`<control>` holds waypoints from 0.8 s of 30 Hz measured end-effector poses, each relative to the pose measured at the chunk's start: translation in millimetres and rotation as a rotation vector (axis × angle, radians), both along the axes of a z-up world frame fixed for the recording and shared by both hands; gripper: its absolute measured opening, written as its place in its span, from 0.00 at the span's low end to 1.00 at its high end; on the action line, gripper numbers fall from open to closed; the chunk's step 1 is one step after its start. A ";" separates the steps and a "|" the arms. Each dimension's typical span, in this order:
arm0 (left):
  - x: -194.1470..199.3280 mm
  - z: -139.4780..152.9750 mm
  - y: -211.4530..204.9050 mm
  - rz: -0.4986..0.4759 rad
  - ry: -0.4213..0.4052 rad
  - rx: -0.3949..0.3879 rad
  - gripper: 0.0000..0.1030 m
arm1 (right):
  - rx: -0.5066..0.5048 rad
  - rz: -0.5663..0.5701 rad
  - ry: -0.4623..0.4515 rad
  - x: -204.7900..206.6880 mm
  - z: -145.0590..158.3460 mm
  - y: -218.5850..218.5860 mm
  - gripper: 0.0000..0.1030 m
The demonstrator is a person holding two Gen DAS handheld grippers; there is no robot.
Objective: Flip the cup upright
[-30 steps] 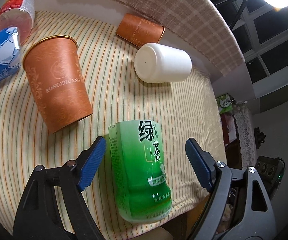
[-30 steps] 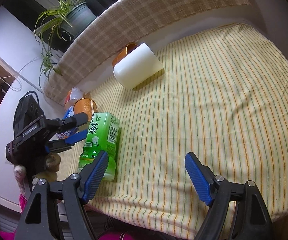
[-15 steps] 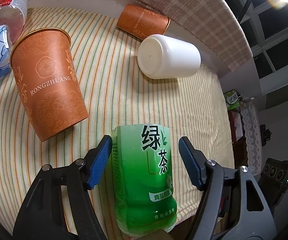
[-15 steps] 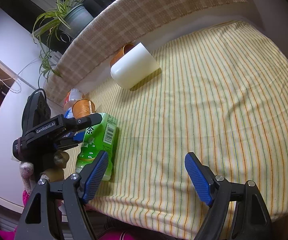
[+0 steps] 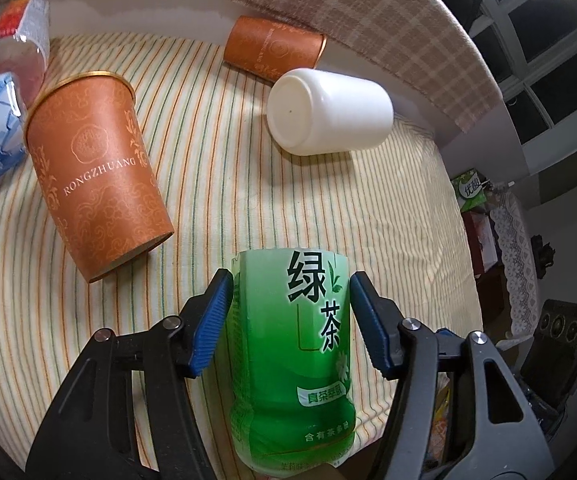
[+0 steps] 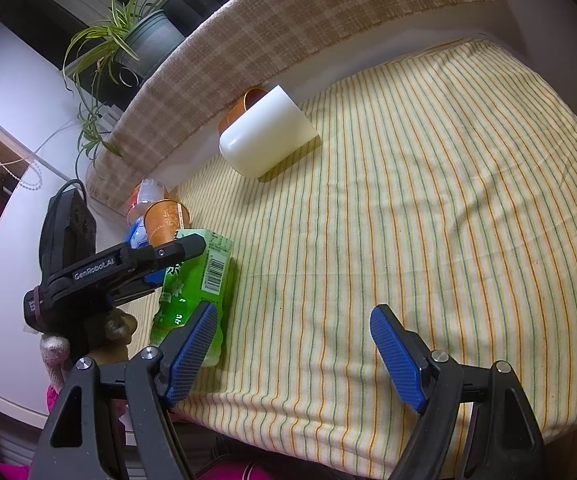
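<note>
Bottle (image 5: 292, 352) between left jaws — touching both.

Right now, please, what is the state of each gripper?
Left gripper: closed on the lying green tea container.
Right gripper: open, holding nothing, above the striped cloth.

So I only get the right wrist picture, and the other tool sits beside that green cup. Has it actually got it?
Observer: The left wrist view shows the left gripper with one of its fingers on each side of the green cup, close against it. I can't tell whether they press.
Operator: What's the orange thing behind it?
Observer: A large orange cup, printed RONGZHUANG.
Operator: And behind the white one?
Observer: A smaller orange cup on its side behind the white cup, its patterned wall in full view.
</note>
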State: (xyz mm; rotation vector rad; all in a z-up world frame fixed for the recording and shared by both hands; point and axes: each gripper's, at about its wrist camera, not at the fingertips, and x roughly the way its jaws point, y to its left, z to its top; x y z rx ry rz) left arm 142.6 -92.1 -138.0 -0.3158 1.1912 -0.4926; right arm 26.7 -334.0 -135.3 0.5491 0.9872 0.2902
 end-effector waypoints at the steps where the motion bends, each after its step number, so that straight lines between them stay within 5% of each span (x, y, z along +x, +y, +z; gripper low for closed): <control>1: -1.5 2.0 -0.8 -0.003 -0.010 0.004 0.60 | 0.001 0.000 0.000 0.0 0.0 0.0 0.79; 24: -28.2 52.7 -16.1 -0.025 -0.303 0.130 0.59 | 0.012 -0.003 -0.013 -1.3 4.7 0.9 0.79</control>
